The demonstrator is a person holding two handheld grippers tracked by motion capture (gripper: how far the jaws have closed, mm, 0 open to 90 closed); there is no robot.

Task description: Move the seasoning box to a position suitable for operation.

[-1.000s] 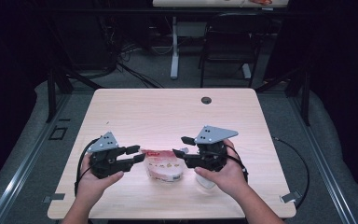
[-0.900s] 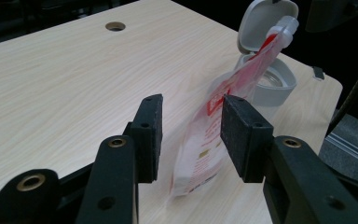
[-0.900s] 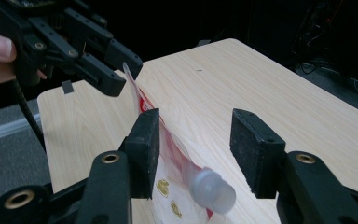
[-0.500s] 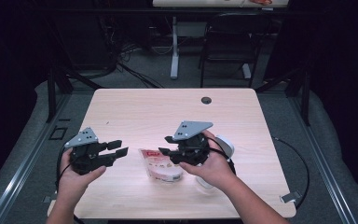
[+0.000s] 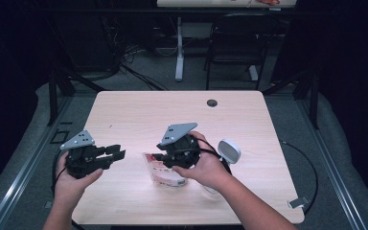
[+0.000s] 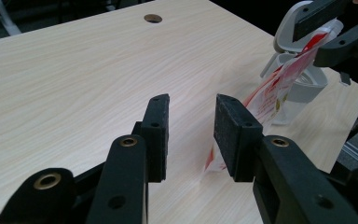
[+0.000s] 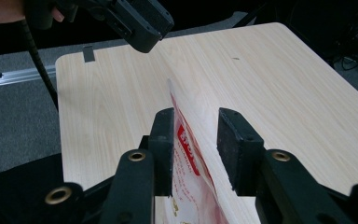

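Left gripper: moved off left of the pouch, jaws narrowing, grasping nothing.
Right gripper: jaws closing around pouch edge, not yet pressing.
Pouch: mid-table, near front.
Nearby: white dispenser behind right hand.

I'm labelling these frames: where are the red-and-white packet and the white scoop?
red-and-white packet (image 7: 186, 154), right gripper view, its printed face.
white scoop (image 5: 229, 150), high view, its rounded top.

Your light wooden table carries a red-and-clear pouch beneath your right gripper, a white stand just behind it.
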